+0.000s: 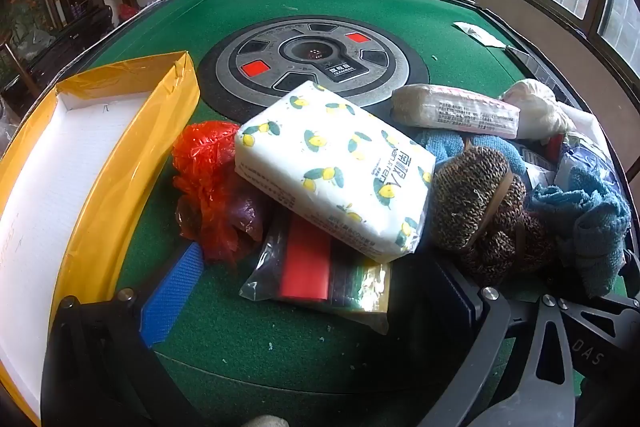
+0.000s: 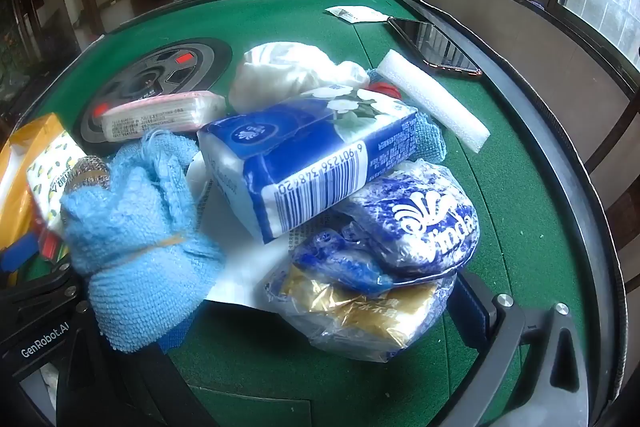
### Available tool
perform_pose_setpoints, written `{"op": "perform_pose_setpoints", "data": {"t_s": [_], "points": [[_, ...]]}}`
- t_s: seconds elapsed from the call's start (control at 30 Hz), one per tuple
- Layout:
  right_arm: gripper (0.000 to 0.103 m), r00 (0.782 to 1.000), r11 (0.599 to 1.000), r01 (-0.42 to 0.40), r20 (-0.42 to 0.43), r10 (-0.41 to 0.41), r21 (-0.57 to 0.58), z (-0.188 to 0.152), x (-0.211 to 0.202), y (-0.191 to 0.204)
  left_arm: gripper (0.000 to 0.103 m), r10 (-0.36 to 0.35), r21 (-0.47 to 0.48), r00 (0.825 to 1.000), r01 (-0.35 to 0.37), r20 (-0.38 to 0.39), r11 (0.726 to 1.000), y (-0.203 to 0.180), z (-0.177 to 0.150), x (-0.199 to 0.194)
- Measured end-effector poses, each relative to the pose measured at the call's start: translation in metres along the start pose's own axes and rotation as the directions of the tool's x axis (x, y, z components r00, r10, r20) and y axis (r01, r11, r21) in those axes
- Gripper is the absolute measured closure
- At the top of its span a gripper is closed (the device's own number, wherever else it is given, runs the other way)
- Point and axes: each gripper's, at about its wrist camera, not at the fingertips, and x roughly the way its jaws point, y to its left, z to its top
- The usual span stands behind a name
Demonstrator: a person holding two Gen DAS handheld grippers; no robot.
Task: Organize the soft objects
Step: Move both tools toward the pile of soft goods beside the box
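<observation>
A pile of soft things lies on the green table (image 1: 248, 339). In the left wrist view my open left gripper (image 1: 316, 291) faces a clear bag of coloured items (image 1: 320, 275) under a lemon-print tissue pack (image 1: 336, 167), with a red plastic bag (image 1: 212, 183) to the left and a brown knitted bundle (image 1: 480, 211) to the right. In the right wrist view my open right gripper (image 2: 320, 315) stands around a Vinda bag (image 2: 400, 239), with a blue tissue pack (image 2: 304, 155) on top and a blue knitted cloth (image 2: 136, 247) at the left finger.
An open yellow box (image 1: 104, 187) with a white inside stands at the left. A pink tissue pack (image 2: 160, 115), a white cloth bundle (image 2: 288, 71), a foam strip (image 2: 436, 99), a phone (image 2: 436, 47) and a paper slip (image 2: 356, 13) lie further back. The table's round hub (image 1: 312, 63) is central.
</observation>
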Motion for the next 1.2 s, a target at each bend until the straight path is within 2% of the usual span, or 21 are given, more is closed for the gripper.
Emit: {"op": "perform_pose_setpoints", "data": {"t_s": [0.17, 0.27, 0.4, 0.77, 0.87, 1.0, 1.07, 1.13, 1.2], "points": [[0.001, 1.0, 1.0, 0.002, -0.002, -0.002, -0.001, 0.0, 0.0, 0.0, 0.0, 0.0, -0.001, 1.0, 0.0, -0.005, 1.0, -0.001, 0.0, 0.0], [0.001, 1.0, 1.0, 0.0, -0.003, 0.0, -0.008, 0.0, 0.0, 0.0, 0.0, -0.035, 0.04, 0.998, 0.036, -0.047, 0.999, 0.003, -0.001, -0.003], [0.001, 0.998, 0.997, -0.049, -0.036, 0.047, -0.064, 0.0, -0.005, 0.002, 0.0, -0.061, 0.081, 0.995, 0.067, -0.073, 0.994, 0.006, -0.007, -0.009], [0.001, 0.989, 0.995, -0.06, -0.142, 0.048, -0.083, -0.006, -0.009, 0.001, 0.0, -0.034, 0.059, 0.997, 0.038, -0.064, 0.998, 0.002, -0.012, -0.015], [0.001, 0.985, 0.997, -0.048, -0.166, 0.038, -0.055, -0.008, -0.016, -0.005, 0.0, -0.033, 0.056, 0.997, 0.037, -0.064, 0.998, 0.002, -0.012, -0.014], [0.001, 0.997, 0.999, -0.009, -0.077, 0.006, -0.037, -0.012, -0.048, -0.02, 0.0, -0.033, 0.055, 0.997, 0.037, -0.064, 0.998, 0.001, -0.012, -0.014], [0.001, 1.0, 0.999, 0.023, 0.017, -0.022, -0.034, -0.01, -0.075, -0.027, 0.0, -0.033, 0.054, 0.997, 0.036, -0.064, 0.998, 0.001, -0.013, -0.014], [0.001, 0.985, 0.999, 0.05, 0.169, -0.046, -0.021, -0.01, -0.106, -0.029, 0.0, -0.033, 0.054, 0.997, 0.037, -0.064, 0.998, 0.001, -0.012, -0.014], [0.001, 0.942, 0.998, 0.066, 0.332, -0.055, -0.02, -0.015, -0.133, -0.03, 0.0, -0.034, 0.056, 0.997, 0.037, -0.065, 0.998, 0.001, -0.013, -0.014]]}}
